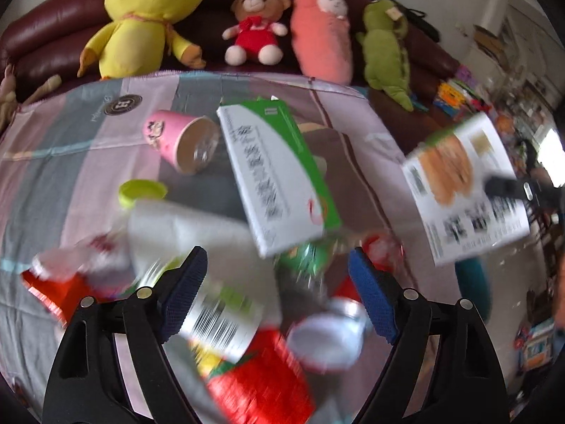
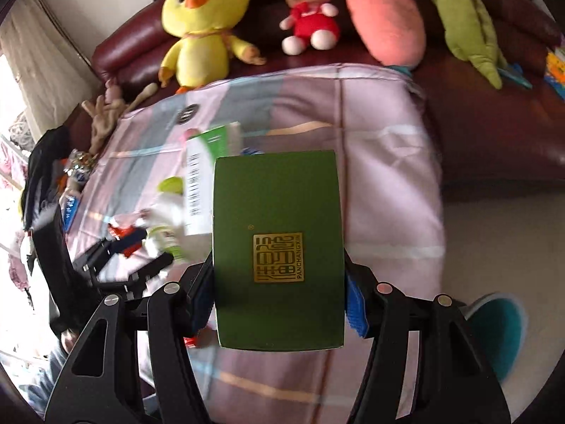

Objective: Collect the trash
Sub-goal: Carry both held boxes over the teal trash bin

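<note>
While my right tool [image 2: 279, 293] is clamped on a dark green box [image 2: 278, 247] with a gold seal printed on its face, my left tool [image 1: 277, 282] hangs spread wide over a heap of trash with nothing between its blue pads [image 1: 370, 300]. The green box sits upright between the right fingers and blocks most of the middle of that view.

Under the left tool the pile is smeared by motion blur: a white bottle with a barcode label [image 1: 219, 321], something red and crinkled [image 1: 261, 388], a silvery can end [image 1: 325, 339] and a green wrapper [image 1: 307, 258]; I cannot tell which of these touch the pads. Just beyond lies a white and green carton [image 1: 275, 176], tilted, with a pink cup [image 1: 180, 141] on its side to its left and a lime-green lid [image 1: 143, 192] near that. All of it rests on a striped pink and grey cloth [image 1: 70, 162] that covers the desk.

Off to the right of the left view, a white box printed with an orange food picture [image 1: 462, 190] is up off the cloth beside a dark blurred shape.

Behind the cloth, a maroon sofa [image 2: 494, 134] carries a yellow chick plush [image 2: 204, 28], a small teddy bear in red [image 2: 310, 17], a pink pillow toy [image 2: 385, 17] and a green plush [image 2: 466, 24].
</note>
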Demonstrator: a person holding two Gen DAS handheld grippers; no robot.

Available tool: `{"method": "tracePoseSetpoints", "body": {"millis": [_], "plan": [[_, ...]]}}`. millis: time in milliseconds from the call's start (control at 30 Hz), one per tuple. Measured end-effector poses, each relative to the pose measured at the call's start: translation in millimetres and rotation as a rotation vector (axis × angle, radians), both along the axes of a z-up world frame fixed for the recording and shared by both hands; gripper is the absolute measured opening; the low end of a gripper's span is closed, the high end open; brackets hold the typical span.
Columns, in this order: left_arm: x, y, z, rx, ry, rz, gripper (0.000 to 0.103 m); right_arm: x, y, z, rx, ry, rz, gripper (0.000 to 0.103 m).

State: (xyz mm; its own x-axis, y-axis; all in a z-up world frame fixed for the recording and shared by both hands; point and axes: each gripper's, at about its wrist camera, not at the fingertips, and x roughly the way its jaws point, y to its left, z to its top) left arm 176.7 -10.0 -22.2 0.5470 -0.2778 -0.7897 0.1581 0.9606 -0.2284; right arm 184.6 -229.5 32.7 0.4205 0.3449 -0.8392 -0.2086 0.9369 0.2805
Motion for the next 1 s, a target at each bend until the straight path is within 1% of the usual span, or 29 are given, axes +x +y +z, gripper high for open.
{"method": "tracePoseSetpoints", "body": {"millis": [67, 100, 167, 300, 367, 400, 433, 467, 500, 567, 600, 667, 767, 867, 933, 1000], "plan": [[25, -11, -2, 0.008, 0.031, 0.049, 0.085, 11, -15, -5, -0.001, -0.005, -0.015, 0.058], [32, -15, -3, 0.016, 0.041, 0.069, 0.087, 15, -24, -8, -0.004, -0.007, -0.021, 0.058], [53, -26, -6, 0.044, 0.065, 0.106, 0.088, 23, -33, -16, -0.004, -0.002, -0.025, 0.058], [82, -42, -21, 0.131, 0.119, 0.167, 0.089, 43, -49, -33, 0.018, 0.027, -0.023, 0.058], [90, -43, -30, 0.154, 0.145, 0.195, 0.089, 50, -53, -40, 0.033, 0.046, -0.022, 0.058], [93, -40, -36, 0.148, 0.163, 0.21, 0.088, 54, -55, -44, 0.037, 0.059, -0.021, 0.058], [96, -36, -42, 0.119, 0.182, 0.211, 0.074, 56, -55, -47, 0.037, 0.069, -0.019, 0.058], [97, -34, -45, 0.1, 0.193, 0.208, 0.074, 59, -56, -49, 0.034, 0.078, -0.011, 0.058], [96, -31, -46, 0.097, 0.185, 0.208, 0.074, 60, -56, -48, 0.031, 0.078, -0.007, 0.058], [90, -29, -41, 0.126, 0.146, 0.209, 0.074, 59, -59, -46, 0.028, 0.069, -0.003, 0.058], [88, -29, -39, 0.127, 0.139, 0.209, 0.074, 58, -61, -45, 0.028, 0.065, -0.005, 0.058], [80, -29, -30, 0.136, 0.115, 0.209, 0.074, 54, -68, -44, 0.037, 0.057, -0.017, 0.058], [61, -39, -6, 0.144, 0.054, 0.187, 0.074, 43, -79, -39, 0.054, 0.041, -0.035, 0.058], [42, -60, 15, 0.137, 0.016, 0.131, 0.074, 24, -96, -29, 0.063, 0.012, -0.057, 0.058], [25, -89, 31, 0.126, -0.018, 0.06, 0.074, 6, -116, -21, 0.069, -0.008, -0.092, 0.058], [13, -116, 38, 0.106, -0.025, -0.008, 0.074, -12, -142, -15, 0.067, -0.027, -0.138, 0.058]]}}
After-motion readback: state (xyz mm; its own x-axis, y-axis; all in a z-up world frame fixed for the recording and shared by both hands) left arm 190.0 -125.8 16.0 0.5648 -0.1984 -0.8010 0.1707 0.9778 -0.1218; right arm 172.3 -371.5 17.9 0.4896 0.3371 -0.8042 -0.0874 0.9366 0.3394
